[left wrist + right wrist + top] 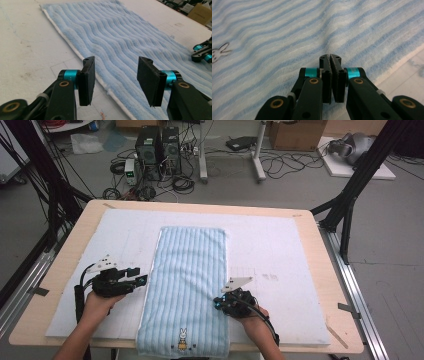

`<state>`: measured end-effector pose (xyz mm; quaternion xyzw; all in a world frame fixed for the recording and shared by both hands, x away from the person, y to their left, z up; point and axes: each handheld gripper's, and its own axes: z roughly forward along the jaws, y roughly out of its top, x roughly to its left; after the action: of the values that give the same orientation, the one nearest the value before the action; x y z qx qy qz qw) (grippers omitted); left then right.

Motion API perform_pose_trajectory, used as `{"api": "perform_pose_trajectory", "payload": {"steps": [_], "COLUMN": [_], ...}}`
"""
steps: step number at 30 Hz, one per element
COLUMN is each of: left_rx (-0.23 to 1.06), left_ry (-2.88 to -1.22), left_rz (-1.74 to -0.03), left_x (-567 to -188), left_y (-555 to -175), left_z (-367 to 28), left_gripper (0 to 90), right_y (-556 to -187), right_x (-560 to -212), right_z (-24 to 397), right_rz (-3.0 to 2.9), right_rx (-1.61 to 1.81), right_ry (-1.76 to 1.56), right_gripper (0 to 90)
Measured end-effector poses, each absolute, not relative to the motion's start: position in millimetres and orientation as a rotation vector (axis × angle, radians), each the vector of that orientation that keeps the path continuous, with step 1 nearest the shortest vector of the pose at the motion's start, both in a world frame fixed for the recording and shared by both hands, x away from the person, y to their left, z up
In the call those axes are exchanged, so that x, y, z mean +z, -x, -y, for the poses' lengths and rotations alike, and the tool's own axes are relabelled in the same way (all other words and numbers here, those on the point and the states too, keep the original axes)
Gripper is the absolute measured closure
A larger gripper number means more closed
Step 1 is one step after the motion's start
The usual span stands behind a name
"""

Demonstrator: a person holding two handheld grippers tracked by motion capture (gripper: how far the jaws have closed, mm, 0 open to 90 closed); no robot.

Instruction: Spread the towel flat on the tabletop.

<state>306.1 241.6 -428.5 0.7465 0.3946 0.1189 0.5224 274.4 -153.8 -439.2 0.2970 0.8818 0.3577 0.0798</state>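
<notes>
Centrally in the high view, the striped blue towel (pixel 186 290) runs top to bottom — your left gripper (pixel 141 279), jaws wide and empty, just beside its left edge; your right gripper (pixel 218 302) — jaws together, apparently pinching no cloth — over its right edge.

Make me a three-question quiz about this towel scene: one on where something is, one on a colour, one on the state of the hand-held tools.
1. Where is the rabbit picture on the towel?
A. near end, by the person
B. far end
C. middle

2. What colour is the towel?
A. red checks
B. light blue and white stripes
C. plain green

3. How do the left tool jaws stand?
A. pressed together
B. apart over the towel's edge
C. clamped on a cup

Answers: 1 A, the rabbit sits at the near hem. 2 B, the stripes run lengthwise. 3 B, a gap shows between the pads; the right tool is the shut one.
</notes>
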Motion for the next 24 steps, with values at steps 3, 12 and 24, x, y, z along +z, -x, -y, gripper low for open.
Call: {"api": "perform_pose_trajectory", "payload": {"steps": [3, 12, 24], "left_rx": [0.278, 0.243, 0.344], "left_ry": [-1.793, -1.874, -2.043], "left_rz": [-0.936, -0.989, -0.973], "left_x": [-428, -439, -448], "left_y": [-310, -327, -309], "left_z": [-238, -220, -208], "left_gripper": [49.0, 54.7, 89.7], "right_y": [-269, -283, -366], "right_x": [-439, -429, -425], "right_z": [158, 182, 192], "right_rz": [-2.678, -2.447, -2.185], "right_rx": [1.082, 1.251, 1.120], "right_ry": [-0.875, -1.054, -1.312], "right_gripper": [87.9, 61.9, 61.1]}}
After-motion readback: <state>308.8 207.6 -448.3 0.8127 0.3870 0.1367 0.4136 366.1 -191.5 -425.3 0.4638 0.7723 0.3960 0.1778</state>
